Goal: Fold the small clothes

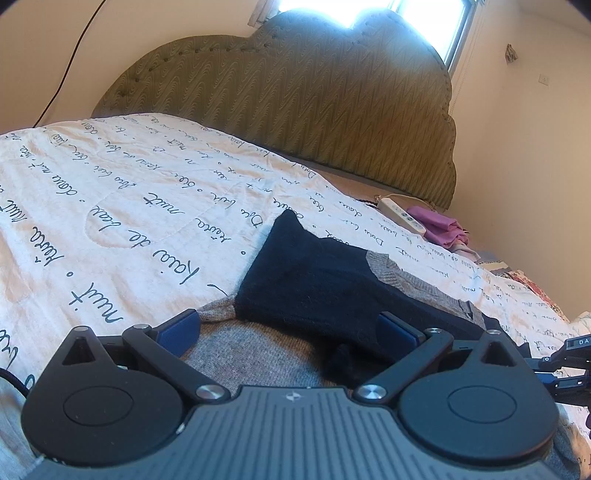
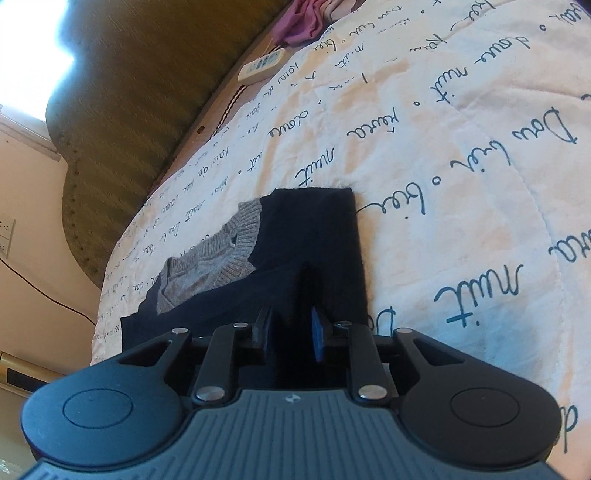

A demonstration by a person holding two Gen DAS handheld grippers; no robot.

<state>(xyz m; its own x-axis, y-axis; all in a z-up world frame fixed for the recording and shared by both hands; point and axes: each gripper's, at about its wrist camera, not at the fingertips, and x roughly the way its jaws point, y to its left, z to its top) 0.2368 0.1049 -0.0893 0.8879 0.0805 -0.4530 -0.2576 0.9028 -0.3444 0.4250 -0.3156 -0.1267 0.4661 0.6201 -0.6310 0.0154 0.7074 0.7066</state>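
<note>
A small navy and grey knit sweater (image 1: pixel 314 284) lies on the white quilt with script lettering (image 1: pixel 122 206). In the left wrist view my left gripper (image 1: pixel 291 328) is open, its blue-padded fingers (image 1: pixel 177 332) wide apart over the grey body and a folded navy sleeve. In the right wrist view the sweater (image 2: pixel 295 251) lies flat with its grey ribbed collar (image 2: pixel 221 254) to the left. My right gripper (image 2: pixel 291 332) has its jaws close together, shut on a ridge of the navy fabric.
An olive padded headboard (image 1: pixel 314 99) stands behind the bed. A white remote (image 1: pixel 404 216) and a pink-purple garment (image 1: pixel 439 225) lie near it; both show in the right wrist view, the remote (image 2: pixel 260 66) and the garment (image 2: pixel 306 18). The right gripper's body (image 1: pixel 569 362) is at the right edge.
</note>
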